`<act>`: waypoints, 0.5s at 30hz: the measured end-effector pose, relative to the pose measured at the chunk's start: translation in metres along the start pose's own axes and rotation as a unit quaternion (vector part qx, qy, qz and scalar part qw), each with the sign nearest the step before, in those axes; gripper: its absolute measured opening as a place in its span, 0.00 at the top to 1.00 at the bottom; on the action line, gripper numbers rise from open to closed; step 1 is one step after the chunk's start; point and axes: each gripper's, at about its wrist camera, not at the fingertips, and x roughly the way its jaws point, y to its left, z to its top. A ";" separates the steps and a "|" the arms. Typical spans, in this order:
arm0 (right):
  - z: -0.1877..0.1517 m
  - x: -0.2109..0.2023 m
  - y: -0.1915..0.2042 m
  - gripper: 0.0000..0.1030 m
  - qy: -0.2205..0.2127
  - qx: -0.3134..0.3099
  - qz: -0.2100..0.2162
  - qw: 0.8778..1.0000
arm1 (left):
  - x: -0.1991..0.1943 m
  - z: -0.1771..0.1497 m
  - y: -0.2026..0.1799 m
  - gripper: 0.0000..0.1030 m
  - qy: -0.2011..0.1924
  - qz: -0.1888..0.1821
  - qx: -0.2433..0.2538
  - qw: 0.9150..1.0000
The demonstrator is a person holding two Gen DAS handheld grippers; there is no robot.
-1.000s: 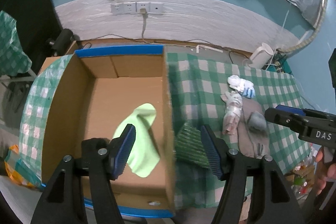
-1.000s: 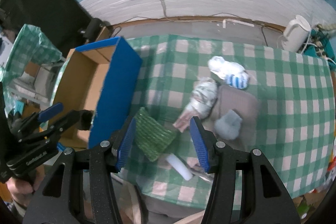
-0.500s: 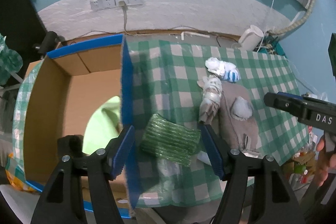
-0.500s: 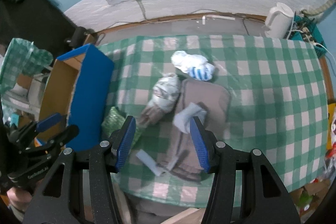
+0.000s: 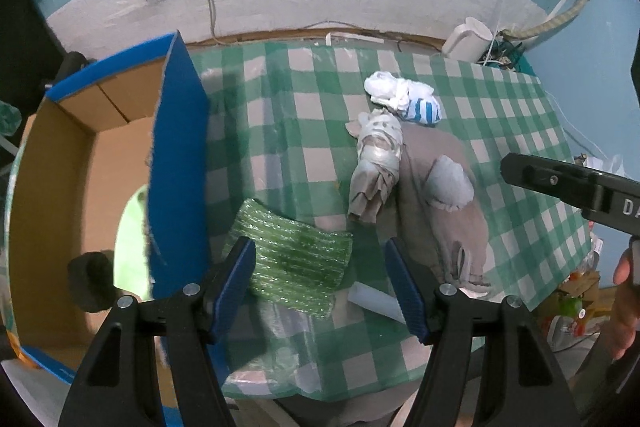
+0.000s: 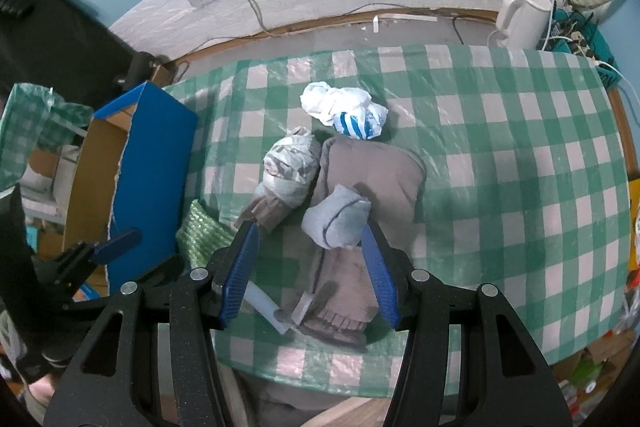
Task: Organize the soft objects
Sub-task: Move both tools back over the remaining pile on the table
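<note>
Green bumpy cloth [image 5: 294, 259] lies on the checked table [image 5: 500, 107], just beside the blue box [image 5: 178, 163]. Left gripper [image 5: 320, 283] hangs over it, fingers wide apart. Right gripper [image 6: 308, 267], also wide apart, hangs over the grey sock [image 6: 336, 221] farther from the box.

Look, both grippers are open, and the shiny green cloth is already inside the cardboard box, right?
Not quite. Both the left gripper and the right gripper are open, but the shiny green cloth is not in the cardboard box. The left wrist view shows it lying on the checked tablecloth, just outside the box's blue wall.
</note>
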 end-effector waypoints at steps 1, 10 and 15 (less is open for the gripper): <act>0.000 0.001 0.000 0.48 0.001 0.000 -0.001 1.000 | 0.003 0.000 -0.001 0.34 0.003 0.000 -0.001 1.000; 0.002 0.017 -0.004 0.48 0.011 0.000 -0.007 1.000 | 0.026 -0.003 -0.009 0.33 0.020 0.008 0.010 1.000; 0.001 0.029 -0.007 0.48 0.020 -0.002 -0.017 1.000 | 0.035 -0.007 -0.013 0.29 0.028 0.003 0.010 1.000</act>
